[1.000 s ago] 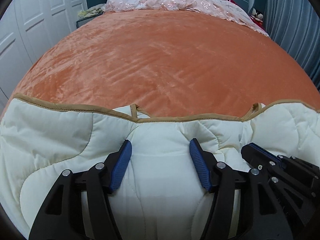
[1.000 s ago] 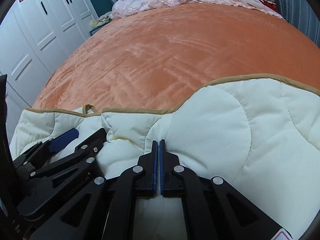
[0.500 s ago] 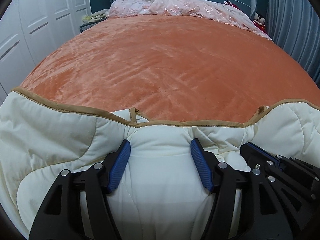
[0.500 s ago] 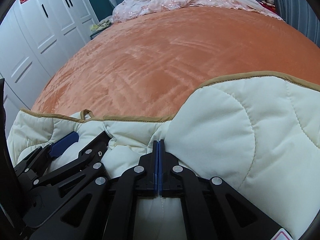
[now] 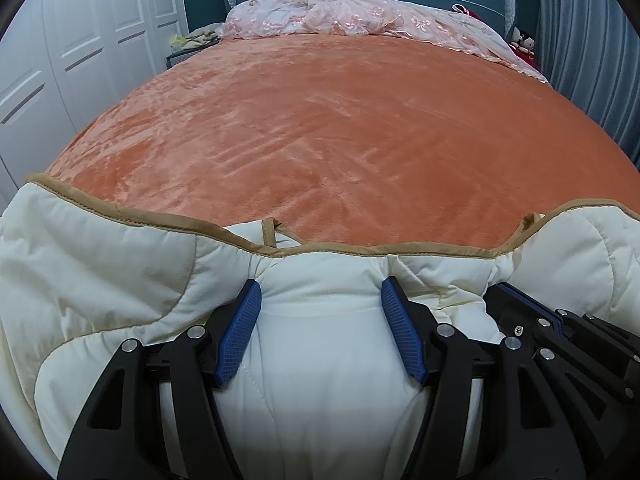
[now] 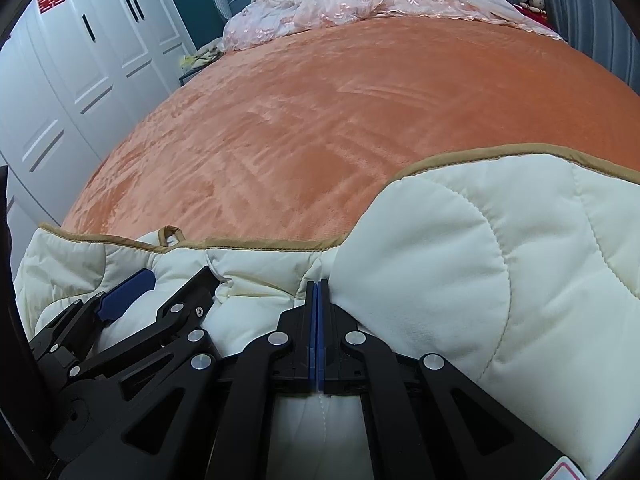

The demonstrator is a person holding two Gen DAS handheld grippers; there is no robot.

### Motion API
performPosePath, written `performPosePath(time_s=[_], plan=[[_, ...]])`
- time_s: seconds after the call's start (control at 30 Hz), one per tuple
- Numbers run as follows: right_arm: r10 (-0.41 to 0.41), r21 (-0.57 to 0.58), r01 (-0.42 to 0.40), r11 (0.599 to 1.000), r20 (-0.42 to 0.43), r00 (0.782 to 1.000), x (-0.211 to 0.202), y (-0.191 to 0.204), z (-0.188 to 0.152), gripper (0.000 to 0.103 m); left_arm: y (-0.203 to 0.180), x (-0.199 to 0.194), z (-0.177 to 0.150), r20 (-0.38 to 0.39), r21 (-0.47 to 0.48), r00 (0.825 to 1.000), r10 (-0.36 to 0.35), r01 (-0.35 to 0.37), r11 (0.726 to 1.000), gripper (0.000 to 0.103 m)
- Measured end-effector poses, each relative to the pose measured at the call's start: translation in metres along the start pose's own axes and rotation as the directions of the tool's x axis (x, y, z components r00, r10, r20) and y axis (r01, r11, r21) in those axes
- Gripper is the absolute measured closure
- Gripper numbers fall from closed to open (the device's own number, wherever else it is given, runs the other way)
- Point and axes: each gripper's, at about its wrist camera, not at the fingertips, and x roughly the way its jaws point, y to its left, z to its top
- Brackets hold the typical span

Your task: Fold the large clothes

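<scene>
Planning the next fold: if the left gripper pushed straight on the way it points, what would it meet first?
Probably the cream quilted garment bunched between the left gripper's blue pads, up to its tan-trimmed edge; beyond lies the orange plush bedspread. Depth is uncertain.

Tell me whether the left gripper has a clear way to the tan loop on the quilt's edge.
Probably yes: the tan loop lies exposed just beyond the left gripper, though bunched cream quilt fills that gripper.

Cream quilted garment (image 5: 120, 272), tan trim; orange bedspread (image 5: 340, 128); pink lace cover (image 5: 360, 16).
</scene>
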Motion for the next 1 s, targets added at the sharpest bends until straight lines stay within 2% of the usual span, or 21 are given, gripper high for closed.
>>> performPosePath(time_s=[0.13, 0.23, 0.3, 0.33, 0.37, 0.4, 0.47, 0.53, 0.6, 0.7, 0.87, 1.0], plan=[[0.01, 0.011, -0.01, 1.0, 0.005, 1.0, 0.0, -0.002, 0.001, 0.103, -0.001, 0.001, 0.002, -0.01, 0.005, 1.0, 0.01, -0.01, 1.0, 0.042], [0.025, 0.033, -0.024, 0.999, -0.022, 0.999, 0.0, -0.005, 0.006, 0.103, -0.004, 0.0, 0.006, -0.04, 0.028, 0.999, 0.026, -0.025, 0.999, 0.041], [-0.012, 0.032, 0.013, 0.999, -0.042, 0.999, -0.01, -0.003, 0.011, 0.103, -0.003, -0.006, 0.013, -0.08, 0.05, 0.996, 0.029, -0.025, 0.998, 0.04], [-0.065, 0.039, 0.066, 0.997, -0.025, 0.998, -0.024, -0.002, 0.013, 0.103, -0.002, -0.013, 0.015, -0.102, 0.045, 0.994, 0.028, -0.024, 0.999, 0.04], [-0.116, 0.052, 0.115, 0.992, 0.023, 0.993, -0.045, -0.002, 0.012, 0.099, 0.003, -0.024, 0.016, -0.117, 0.017, 0.993, 0.016, -0.014, 1.0, 0.039], [-0.109, 0.06, 0.105, 0.993, 0.069, 0.992, -0.064, -0.003, 0.008, 0.093, 0.01, -0.035, 0.015, -0.124, -0.02, 0.992, -0.011, 0.009, 1.0, 0.037], [-0.045, 0.051, 0.041, 0.998, 0.082, 0.996, -0.092, -0.004, -0.006, 0.091, 0.026, -0.064, 0.005, -0.126, -0.091, 0.988, -0.091, 0.079, 0.993, 0.034], [-0.005, 0.012, 0.004, 1.0, 0.077, 0.997, -0.11, 0.0, -0.028, 0.091, 0.032, -0.091, -0.012, -0.104, -0.118, 0.986, -0.131, 0.118, 0.986, 0.034], [0.023, -0.053, -0.02, 0.998, 0.059, 0.998, -0.116, 0.009, -0.05, 0.091, 0.032, -0.11, -0.034, -0.087, -0.114, 0.986, -0.141, 0.131, 0.985, 0.034], [0.017, -0.121, -0.013, 0.993, 0.034, 0.999, -0.11, 0.019, -0.079, 0.091, 0.022, -0.117, -0.063, -0.062, -0.07, 0.994, -0.094, 0.089, 0.994, 0.032], [-0.014, -0.15, 0.029, 0.988, 0.096, 0.995, -0.104, 0.022, -0.103, 0.092, 0.005, -0.111, -0.087, 0.021, 0.027, 1.0, 0.011, -0.011, 1.0, 0.027], [-0.004, -0.147, 0.02, 0.989, 0.107, 0.994, -0.103, 0.019, -0.107, 0.092, 0.007, -0.109, -0.095, 0.079, 0.015, 0.997, 0.011, -0.012, 1.0, 0.026]])
